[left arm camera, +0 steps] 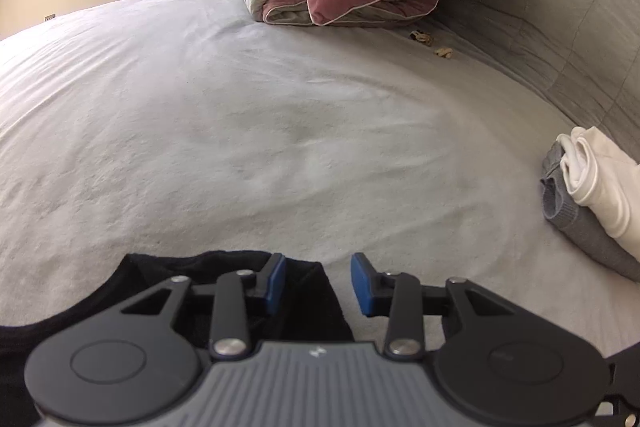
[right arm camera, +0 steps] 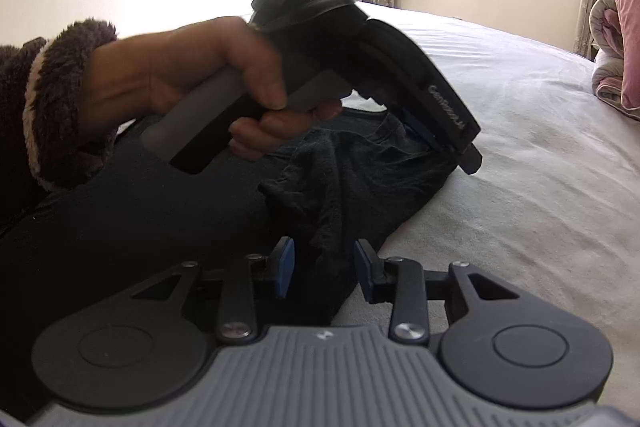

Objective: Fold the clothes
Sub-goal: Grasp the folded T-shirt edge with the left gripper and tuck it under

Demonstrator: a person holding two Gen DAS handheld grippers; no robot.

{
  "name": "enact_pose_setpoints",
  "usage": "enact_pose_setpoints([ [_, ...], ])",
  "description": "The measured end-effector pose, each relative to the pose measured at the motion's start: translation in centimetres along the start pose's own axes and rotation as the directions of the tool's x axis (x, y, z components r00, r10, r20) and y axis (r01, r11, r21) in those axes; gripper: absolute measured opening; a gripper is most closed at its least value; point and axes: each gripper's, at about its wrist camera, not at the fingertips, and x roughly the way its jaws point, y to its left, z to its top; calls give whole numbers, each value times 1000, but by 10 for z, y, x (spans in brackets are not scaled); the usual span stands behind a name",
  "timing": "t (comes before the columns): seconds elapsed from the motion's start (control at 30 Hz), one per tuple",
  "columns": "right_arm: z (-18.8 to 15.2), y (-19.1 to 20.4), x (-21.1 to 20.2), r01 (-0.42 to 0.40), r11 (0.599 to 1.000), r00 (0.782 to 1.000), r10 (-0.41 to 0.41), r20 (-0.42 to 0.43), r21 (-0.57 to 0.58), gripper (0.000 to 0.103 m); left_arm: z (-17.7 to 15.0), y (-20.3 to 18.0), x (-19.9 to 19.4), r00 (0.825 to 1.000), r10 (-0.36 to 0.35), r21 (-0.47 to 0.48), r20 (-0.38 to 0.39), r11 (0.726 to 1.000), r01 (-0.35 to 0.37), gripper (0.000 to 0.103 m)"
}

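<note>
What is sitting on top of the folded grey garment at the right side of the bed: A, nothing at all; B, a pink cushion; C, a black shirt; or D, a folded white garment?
D: in the left wrist view a folded white garment lies directly on the folded grey garment near the bed's right edge.

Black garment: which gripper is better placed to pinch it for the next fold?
Probably right. The right gripper stands open with a ridge of the black garment running between its pads. The left gripper is open at the garment's corner, its gap partly over bare sheet.
</note>
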Motion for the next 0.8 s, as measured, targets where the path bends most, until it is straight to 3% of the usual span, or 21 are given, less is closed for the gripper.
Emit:
enact_pose_setpoints([
  [0.03,-1,1,3,10,1000,1000,-10,-23,-6,33,0,1,3,1000,1,-12,-1,1000,-1,1],
  [0.07,-2,0,6,14,1000,999,-14,-30,-7,25,0,2,6,1000,3,-23,-1,1000,-3,1],
  [0.17,-2,-5,3,31,999,999,-30,-36,10,9,-2,6,0,995,-35,-70,91,997,41,1],
  [0.23,-2,-6,-6,60,998,998,-60,-27,5,9,-3,10,-2,986,-66,-108,152,991,83,1],
  [0.33,-3,-9,-11,81,997,996,-80,-38,19,10,-2,12,8,988,-51,-134,146,988,71,2],
  [0.4,-3,-8,-10,89,996,995,-88,-56,11,20,-3,15,11,993,-34,-151,114,987,51,7],
  [0.47,-2,-7,-12,110,994,992,-109,-56,10,37,-6,18,8,994,-22,-168,108,985,40,31],
  [0.5,-1,-7,-16,109,994,993,-109,-39,14,41,-9,20,1,992,-16,-173,126,984,38,36],
  [0.67,8,-6,-23,44,998,995,-48,87,46,42,-29,37,-42,986,18,-226,168,974,21,36],
  [0.8,16,1,-12,-36,999,993,32,112,38,42,-53,45,-66,993,27,-238,118,971,2,36],
])
